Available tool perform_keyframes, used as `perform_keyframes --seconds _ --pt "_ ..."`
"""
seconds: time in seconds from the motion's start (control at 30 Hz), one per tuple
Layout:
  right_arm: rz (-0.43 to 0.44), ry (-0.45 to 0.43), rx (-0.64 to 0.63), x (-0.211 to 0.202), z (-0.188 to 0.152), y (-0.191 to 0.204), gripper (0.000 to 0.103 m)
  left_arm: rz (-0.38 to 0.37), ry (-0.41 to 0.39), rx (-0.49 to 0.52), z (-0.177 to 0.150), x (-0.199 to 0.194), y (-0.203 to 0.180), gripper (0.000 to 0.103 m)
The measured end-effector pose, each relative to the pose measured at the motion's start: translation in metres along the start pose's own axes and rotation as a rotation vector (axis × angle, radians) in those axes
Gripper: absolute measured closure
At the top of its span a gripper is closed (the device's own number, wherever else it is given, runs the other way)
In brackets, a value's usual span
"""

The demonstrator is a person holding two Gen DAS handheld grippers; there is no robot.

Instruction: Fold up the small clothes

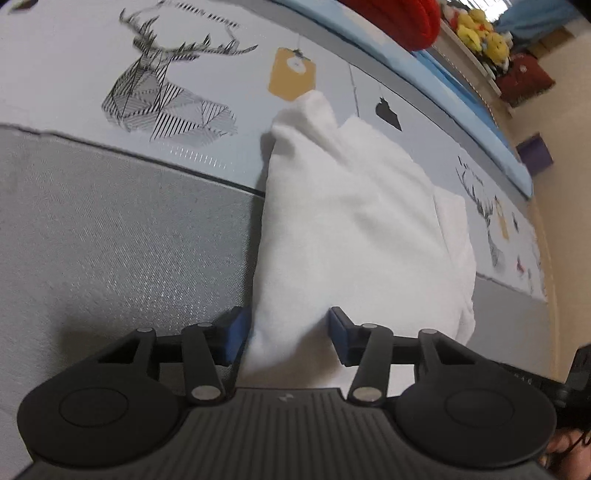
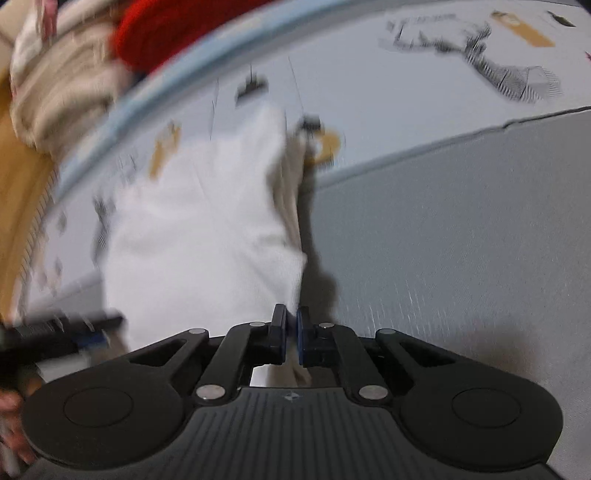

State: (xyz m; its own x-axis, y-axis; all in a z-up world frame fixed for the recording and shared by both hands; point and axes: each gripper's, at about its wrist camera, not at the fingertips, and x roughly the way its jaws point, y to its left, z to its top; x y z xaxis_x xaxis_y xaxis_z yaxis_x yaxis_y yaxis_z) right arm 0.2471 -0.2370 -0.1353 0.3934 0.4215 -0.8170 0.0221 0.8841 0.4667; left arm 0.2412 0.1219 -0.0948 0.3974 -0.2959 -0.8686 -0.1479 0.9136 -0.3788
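Grey woven fabric covers the work surface [image 1: 110,240], with a pale printed cloth [image 1: 221,74] of line-drawn deer heads laid across its far part.

On the right gripper [image 2: 291,332] the jaws are pressed together on the near right corner of the white garment [image 2: 192,229] — a thin edge of cloth runs between the blue pads. The left gripper [image 1: 288,332] stands about half spread, its pads either side of the garment's near left edge; the left pad looks to brush the cloth, the right pad sits just clear of it, so nothing is clamped there yet.

Outward from the jaws, the garment [image 1: 351,221] lies lengthwise away from both grippers, folded to a narrow strip that reaches onto the deer print and ends beside a tan tag motif [image 1: 291,75]. A red knitted item [image 1: 399,18] and yellow plush toys [image 1: 480,29] sit far behind.

The risk, as I judge it, is a lopsided lift — with only one corner held, raising the near edge would drag the strip askew and open the folds. The right pinch also looks shallow, so the edge could slip free.
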Motion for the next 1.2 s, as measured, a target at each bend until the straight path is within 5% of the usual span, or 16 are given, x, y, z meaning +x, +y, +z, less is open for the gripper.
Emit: perform_keyframes --seconds 0.1,0.2,0.3,0.37,0.5,0.77,0.93,1.0,1.07,1.2 --pt "-0.015 0.003 0.018 -0.002 -0.001 -0.005 0.091 0.059 -0.004 0.081 -0.010 -0.006 -0.008 0.042" --pt "-0.036 0.003 0.030 -0.008 -0.003 -0.007 0.079 0.216 0.056 0.187 -0.029 -0.012 -0.019 0.041" --pt "-0.135 -0.079 -0.027 -0.028 -0.008 -0.001 0.077 0.318 -0.102 0.348 -0.049 -0.054 -0.047 0.031" --pt "-0.159 -0.196 -0.061 -0.054 -0.012 0.003 0.074 0.358 -0.253 0.391 -0.067 -0.090 -0.064 0.003" --pt "-0.159 -0.470 -0.160 -0.122 -0.041 0.024 0.035 0.335 -0.472 0.403 -0.109 -0.146 -0.088 0.000" --pt "-0.101 -0.675 -0.282 -0.210 -0.142 0.049 0.018 0.279 -0.631 0.453 -0.201 -0.189 -0.118 0.000" --pt "-0.093 -0.657 -0.257 -0.219 -0.188 0.050 0.017 0.298 -0.635 0.486 -0.251 -0.176 -0.110 0.000" --pt "-0.110 -0.606 -0.245 -0.215 -0.197 0.050 0.017 0.285 -0.536 0.428 -0.247 -0.166 -0.107 0.000" --pt "-0.147 -0.588 -0.261 -0.209 -0.199 0.052 0.017 0.262 -0.527 0.361 -0.238 -0.162 -0.102 0.000" --pt "-0.156 -0.567 -0.272 -0.197 -0.197 0.055 0.017 0.336 -0.505 0.386 -0.229 -0.145 -0.099 0.000"
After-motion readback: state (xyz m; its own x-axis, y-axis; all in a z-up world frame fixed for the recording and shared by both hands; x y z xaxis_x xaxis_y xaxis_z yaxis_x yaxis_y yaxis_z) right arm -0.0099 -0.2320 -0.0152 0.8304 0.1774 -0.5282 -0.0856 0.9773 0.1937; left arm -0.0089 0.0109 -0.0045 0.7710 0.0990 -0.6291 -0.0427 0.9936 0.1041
